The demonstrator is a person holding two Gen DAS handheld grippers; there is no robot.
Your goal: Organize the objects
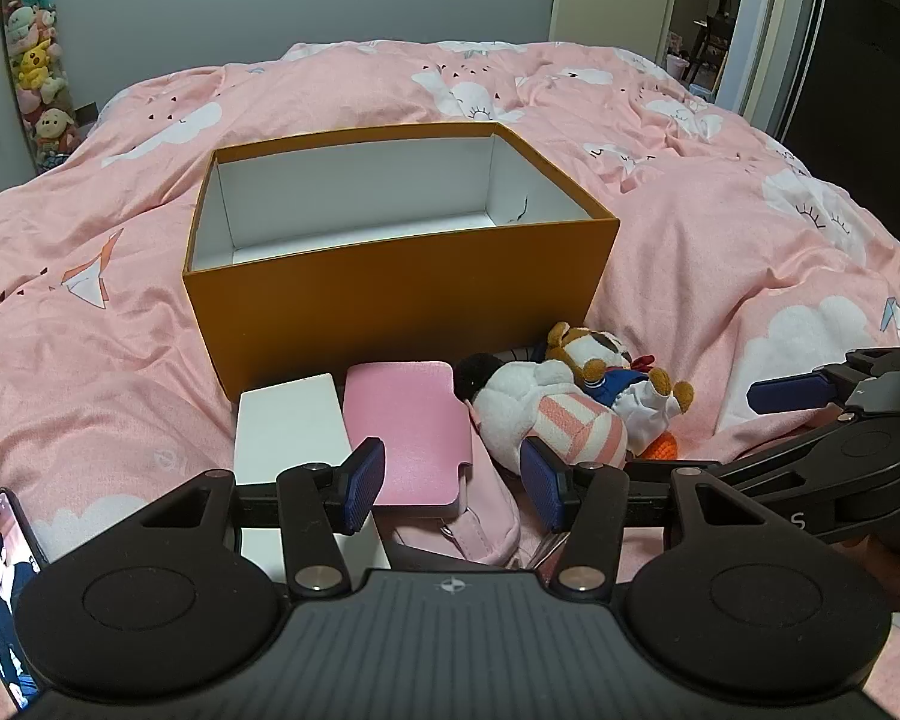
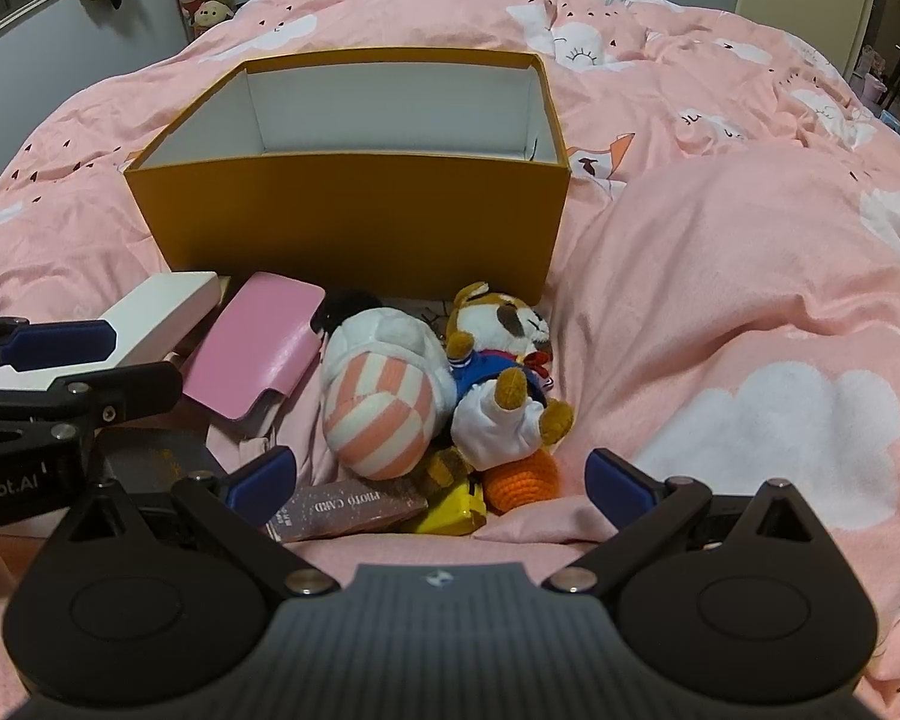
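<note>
We find both grippers, left gripper and right gripper, jaws apart, empty. The striped plush, lower centre before the orange box, looks soft, light; we advise gripping its midsection.

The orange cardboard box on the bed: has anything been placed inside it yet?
No: the orange cardboard box shows only bare white walls and floor, apart from a small dark mark in one corner.
</note>
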